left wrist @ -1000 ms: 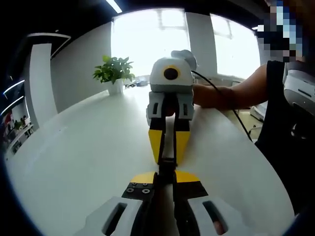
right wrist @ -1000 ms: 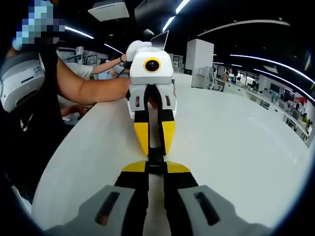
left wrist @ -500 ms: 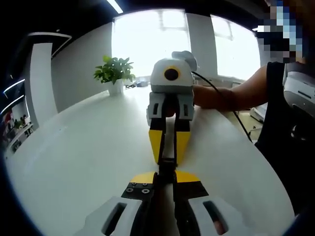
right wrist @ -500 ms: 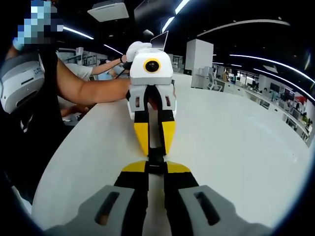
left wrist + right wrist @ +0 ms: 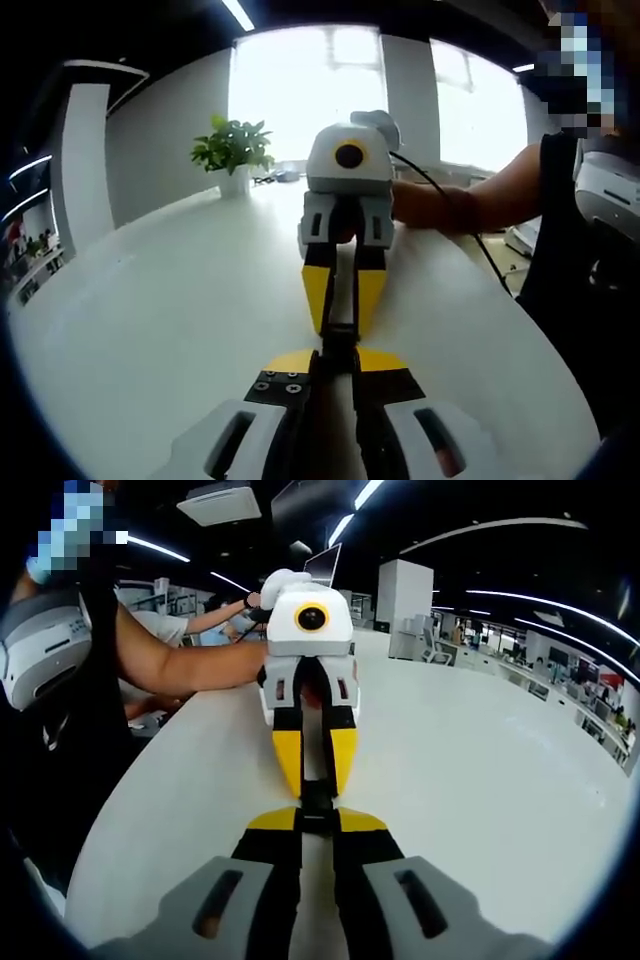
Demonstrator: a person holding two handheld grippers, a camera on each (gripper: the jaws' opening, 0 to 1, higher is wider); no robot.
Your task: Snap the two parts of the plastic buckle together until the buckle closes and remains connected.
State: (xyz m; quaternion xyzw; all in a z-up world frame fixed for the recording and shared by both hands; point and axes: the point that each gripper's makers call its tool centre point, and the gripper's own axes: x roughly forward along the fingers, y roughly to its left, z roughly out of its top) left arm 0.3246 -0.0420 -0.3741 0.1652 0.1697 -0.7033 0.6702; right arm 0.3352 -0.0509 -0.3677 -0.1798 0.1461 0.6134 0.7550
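Hardly any shift since before: left tool [image 5: 337, 352] and right tool [image 5: 318, 823] nose-to-nose, each clamped on black buckle [image 5: 317, 802] above white table [image 5: 470, 770].

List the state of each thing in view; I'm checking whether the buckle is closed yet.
Left gripper: shut on buckle.
Right gripper: shut on buckle.
Buckle: held between both grippers above the table; whether latched, cannot tell.
Potted plant: upright.
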